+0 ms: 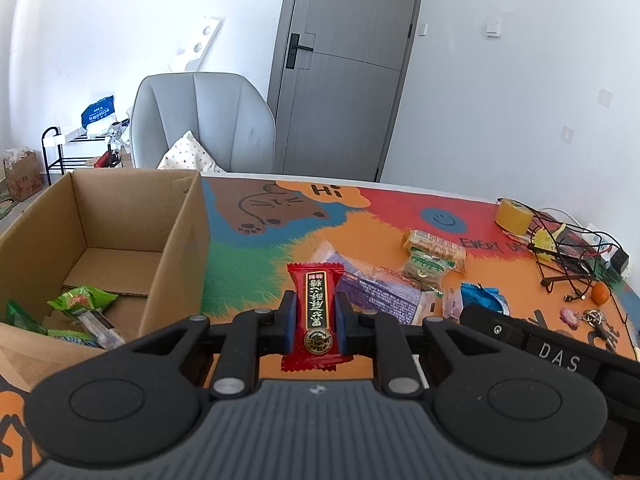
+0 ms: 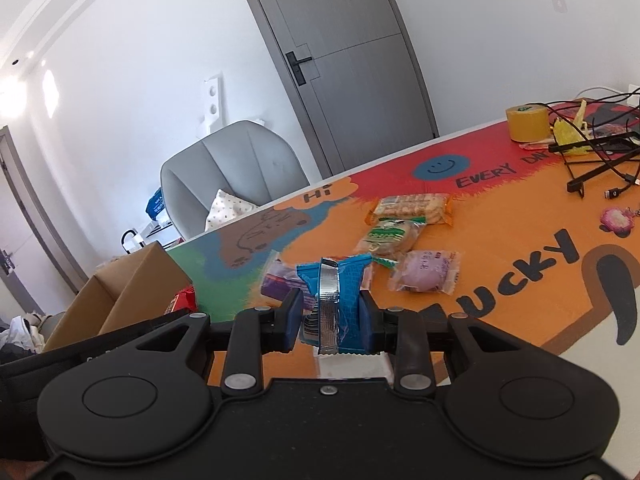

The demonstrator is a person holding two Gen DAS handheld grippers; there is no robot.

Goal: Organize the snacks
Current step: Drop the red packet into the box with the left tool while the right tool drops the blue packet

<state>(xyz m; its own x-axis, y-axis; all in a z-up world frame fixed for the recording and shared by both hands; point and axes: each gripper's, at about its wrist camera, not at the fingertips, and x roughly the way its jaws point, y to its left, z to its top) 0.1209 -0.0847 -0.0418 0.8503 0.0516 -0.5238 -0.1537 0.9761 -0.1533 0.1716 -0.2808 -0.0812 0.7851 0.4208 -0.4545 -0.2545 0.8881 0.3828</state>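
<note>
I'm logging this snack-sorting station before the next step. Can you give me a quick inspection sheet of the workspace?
Surface: colourful printed table mat.
Job's things: cardboard box holding green packets; loose snacks, including a purple bun.
Clutter: yellow tape roll, keys.
Grippers: left hand-held gripper shut on red candy; right hand-held gripper shut on blue packet.
Cables: tangled black cables.
Surroundings: grey chair, grey door.
</note>
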